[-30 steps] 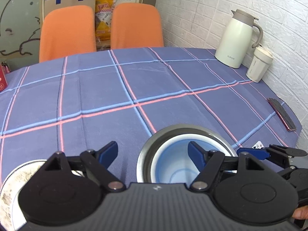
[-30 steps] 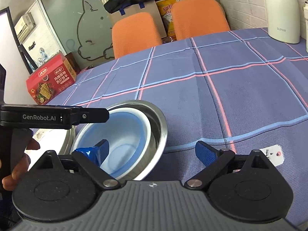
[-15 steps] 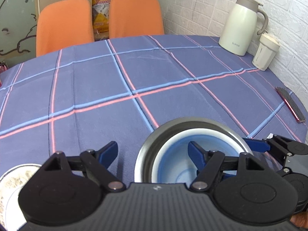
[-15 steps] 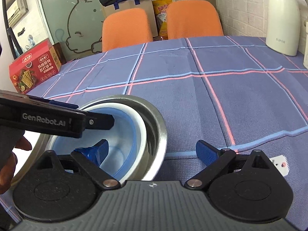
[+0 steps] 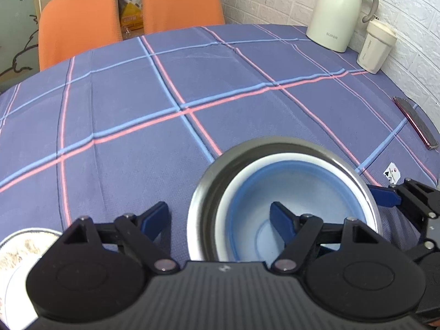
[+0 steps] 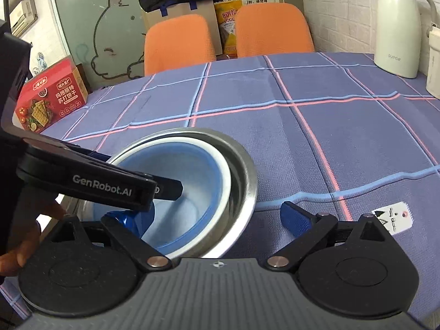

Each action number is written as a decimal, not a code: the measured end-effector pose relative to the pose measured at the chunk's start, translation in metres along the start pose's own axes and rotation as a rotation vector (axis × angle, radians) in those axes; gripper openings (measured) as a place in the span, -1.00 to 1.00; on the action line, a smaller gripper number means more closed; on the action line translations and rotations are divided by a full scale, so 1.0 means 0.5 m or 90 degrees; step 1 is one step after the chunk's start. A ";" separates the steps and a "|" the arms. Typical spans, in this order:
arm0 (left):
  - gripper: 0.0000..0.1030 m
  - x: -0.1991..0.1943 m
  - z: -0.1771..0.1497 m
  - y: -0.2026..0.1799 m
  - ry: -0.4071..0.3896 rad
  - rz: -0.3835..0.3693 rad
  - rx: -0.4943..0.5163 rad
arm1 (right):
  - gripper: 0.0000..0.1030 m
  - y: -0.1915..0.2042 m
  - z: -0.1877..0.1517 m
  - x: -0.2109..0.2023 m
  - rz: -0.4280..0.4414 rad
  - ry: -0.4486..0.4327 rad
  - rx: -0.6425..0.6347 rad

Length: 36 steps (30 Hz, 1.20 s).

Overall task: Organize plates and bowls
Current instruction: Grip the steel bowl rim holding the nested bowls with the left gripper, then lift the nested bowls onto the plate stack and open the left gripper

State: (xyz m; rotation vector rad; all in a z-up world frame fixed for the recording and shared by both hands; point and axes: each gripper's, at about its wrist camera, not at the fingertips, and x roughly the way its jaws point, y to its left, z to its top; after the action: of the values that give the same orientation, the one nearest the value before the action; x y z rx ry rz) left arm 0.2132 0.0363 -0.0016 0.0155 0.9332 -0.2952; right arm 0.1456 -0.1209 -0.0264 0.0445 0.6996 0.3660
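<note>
From the right wrist, the right gripper (image 6: 217, 214) stands wide apart astride the near rim of a steel bowl (image 6: 244, 181): its left finger is down inside, its right finger outside over the checked cloth of the counter (image 6: 343, 137). A blue bowl (image 6: 192, 189) with a white rim is nested in the steel one. The left gripper (image 6: 165, 188), marked GenRobot.AI, reaches in from the left across the bowls, a hand (image 6: 22, 244) behind it. Far off stand two orange chairs (image 6: 178, 42), a red cracker box (image 6: 49, 96) and a white jug (image 6: 398, 27).
</note>
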 end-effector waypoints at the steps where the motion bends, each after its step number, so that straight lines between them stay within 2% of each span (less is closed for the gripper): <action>1: 0.47 -0.002 -0.001 -0.001 0.000 -0.001 0.002 | 0.62 0.003 -0.002 0.000 -0.003 -0.001 -0.005; 9: 0.46 0.005 -0.002 -0.006 0.002 -0.014 0.012 | 0.54 0.008 -0.012 -0.014 0.063 -0.024 0.014; 12: 0.38 0.004 -0.004 -0.009 -0.002 -0.019 0.015 | 0.48 0.008 -0.009 -0.009 0.098 -0.019 0.041; 14: 0.23 0.002 -0.004 -0.013 -0.004 -0.035 0.019 | 0.48 0.019 -0.005 -0.010 0.099 -0.019 0.042; 18: 0.05 -0.005 0.004 -0.011 0.000 -0.053 0.003 | 0.49 0.018 0.011 -0.017 0.092 -0.018 0.056; 22: 0.06 -0.043 0.036 -0.031 -0.038 -0.058 0.022 | 0.55 0.030 0.046 -0.045 0.063 -0.059 0.023; 26: 0.09 -0.084 0.073 -0.032 -0.071 -0.062 0.018 | 0.55 0.042 0.082 -0.069 0.061 -0.093 -0.004; 32: 0.09 -0.119 0.061 0.003 -0.072 -0.044 -0.015 | 0.56 0.082 0.086 -0.062 0.089 -0.080 -0.023; 36: 0.09 -0.159 0.019 0.050 -0.067 0.000 -0.047 | 0.56 0.142 0.078 -0.050 0.148 -0.062 -0.044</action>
State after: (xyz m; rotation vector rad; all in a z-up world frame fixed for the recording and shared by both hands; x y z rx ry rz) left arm 0.1829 0.0783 0.0645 -0.0672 0.8383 -0.2591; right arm 0.1306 -0.0600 0.0302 0.0780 0.5866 0.6071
